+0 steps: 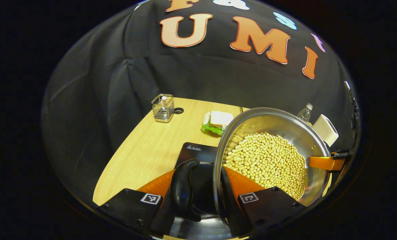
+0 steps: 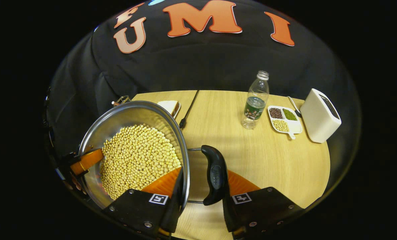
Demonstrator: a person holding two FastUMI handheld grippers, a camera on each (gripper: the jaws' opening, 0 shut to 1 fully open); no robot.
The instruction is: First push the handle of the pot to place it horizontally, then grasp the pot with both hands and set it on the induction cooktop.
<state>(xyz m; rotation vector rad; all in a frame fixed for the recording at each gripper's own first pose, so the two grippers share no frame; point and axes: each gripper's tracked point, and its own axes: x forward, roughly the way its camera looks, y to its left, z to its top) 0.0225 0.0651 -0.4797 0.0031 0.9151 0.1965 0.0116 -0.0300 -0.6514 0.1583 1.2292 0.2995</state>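
My left hand-held gripper (image 1: 201,196) is closed across the pot (image 1: 271,133), one finger on the black side handle (image 1: 184,190) and the other inside the rim against the soybeans (image 1: 268,163). My right hand-held gripper (image 2: 198,196) clamps the opposite side the same way: one finger inside the rim, the other on the outer handle (image 2: 214,175). The pot hangs tilted between them. Under my left hand-held gripper lies the black induction cooktop (image 1: 195,151), its near edge beneath the pot's rim. Ahead of my right hand-held gripper the counter (image 2: 268,160) is bare, with a water bottle (image 2: 255,101), a divided dish (image 2: 284,120) and a white box (image 2: 320,115) well ahead to its right.
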